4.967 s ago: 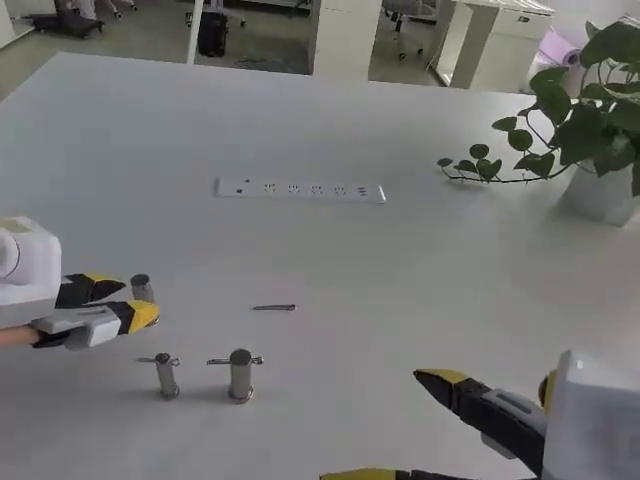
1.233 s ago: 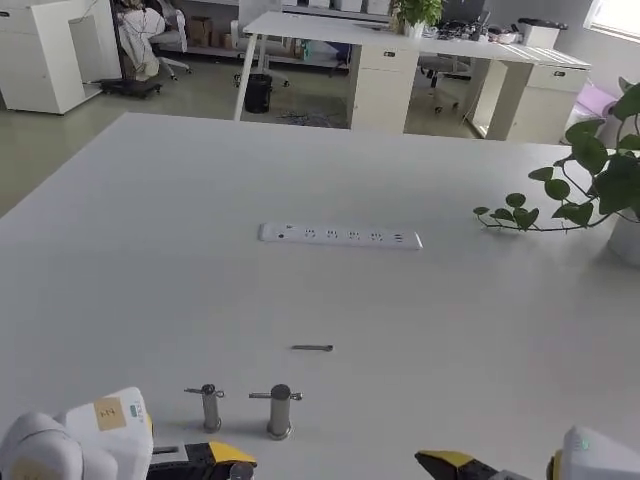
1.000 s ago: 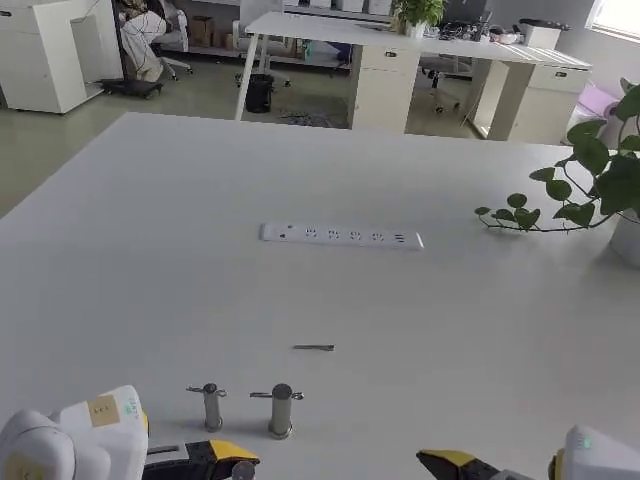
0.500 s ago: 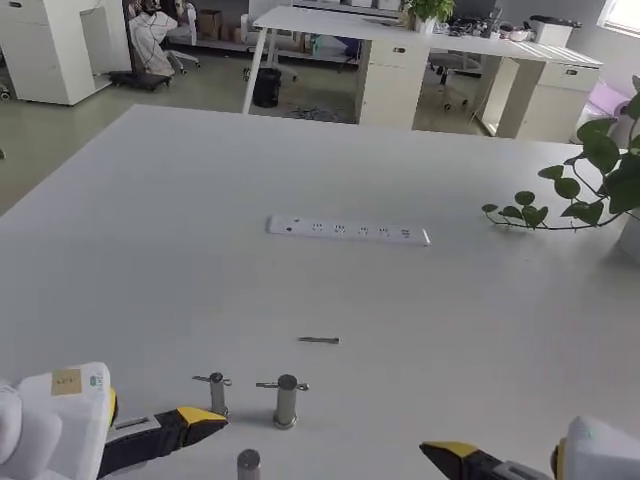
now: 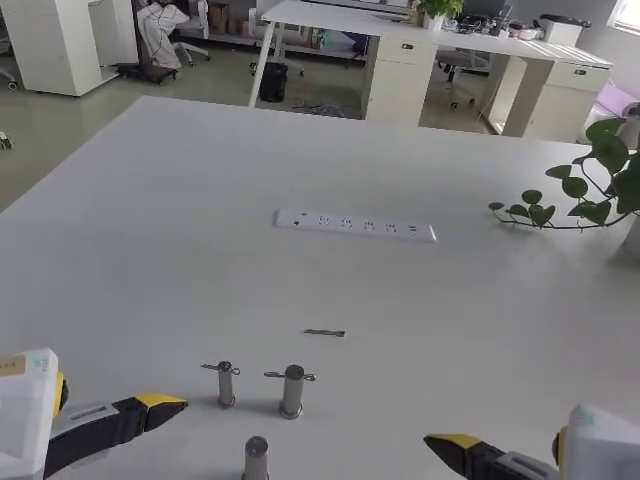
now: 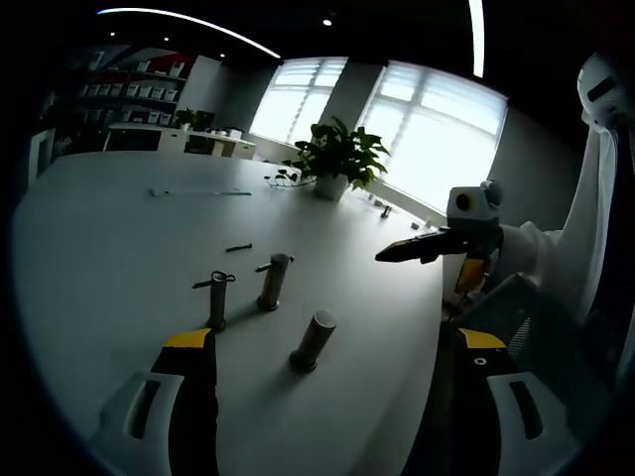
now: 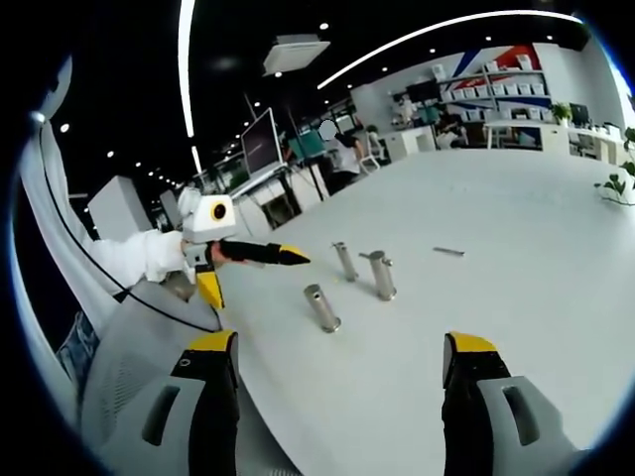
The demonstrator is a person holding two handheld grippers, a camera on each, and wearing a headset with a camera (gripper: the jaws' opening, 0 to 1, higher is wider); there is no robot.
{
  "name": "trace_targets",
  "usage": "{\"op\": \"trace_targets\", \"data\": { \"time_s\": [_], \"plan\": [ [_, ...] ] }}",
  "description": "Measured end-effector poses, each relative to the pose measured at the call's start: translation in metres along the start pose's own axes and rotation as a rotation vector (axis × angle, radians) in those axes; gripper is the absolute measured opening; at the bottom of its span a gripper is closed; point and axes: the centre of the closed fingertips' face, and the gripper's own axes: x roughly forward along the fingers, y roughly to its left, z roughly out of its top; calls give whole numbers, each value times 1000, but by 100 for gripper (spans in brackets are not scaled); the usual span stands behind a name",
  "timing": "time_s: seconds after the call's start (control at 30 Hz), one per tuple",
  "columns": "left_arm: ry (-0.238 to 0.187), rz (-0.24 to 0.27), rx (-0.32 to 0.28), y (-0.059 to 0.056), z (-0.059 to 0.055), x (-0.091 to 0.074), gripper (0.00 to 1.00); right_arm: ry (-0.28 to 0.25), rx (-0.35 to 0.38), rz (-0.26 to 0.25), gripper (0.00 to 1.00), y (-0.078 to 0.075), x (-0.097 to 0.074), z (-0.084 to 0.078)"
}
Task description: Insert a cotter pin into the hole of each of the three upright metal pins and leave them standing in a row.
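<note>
Power strip (image 5: 355,224): we see it flat on the desk (image 5: 150,230), toward its far edge.
Plant (image 5: 590,190): we find it at the right edge.

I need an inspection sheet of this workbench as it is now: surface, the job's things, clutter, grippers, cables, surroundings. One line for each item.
surface: white table, flat and bare between the things.
job's things: thin metal pin and thick metal pin stand side by side, with inserted cotter pins; bare metal pin stands upright nearer the person, out of their row; loose cotter pin lies flat beyond them.
clutter: power strip; plant at the edge.
grippers: left gripper open, holding nothing; right gripper open, holding nothing.
cables: nothing seen.
surroundings: office desk and cabinet beyond the table.
</note>
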Motion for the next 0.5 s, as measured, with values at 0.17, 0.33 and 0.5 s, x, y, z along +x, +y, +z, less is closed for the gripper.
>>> {"op": "trace_targets", "data": {
  "time_s": [0.17,0.33,0.5],
  "plan": [
    [-3,28,-4,2,1,-3,99,60,-92,24,82,-8,-1,6],
    [6,20,-18,-3,-1,-6,99,121,-140,43,81,-23,1,12],
    [27,40,-10,-1,-7,-10,99,183,-214,39,81,-48,9,22]
  ]
}}
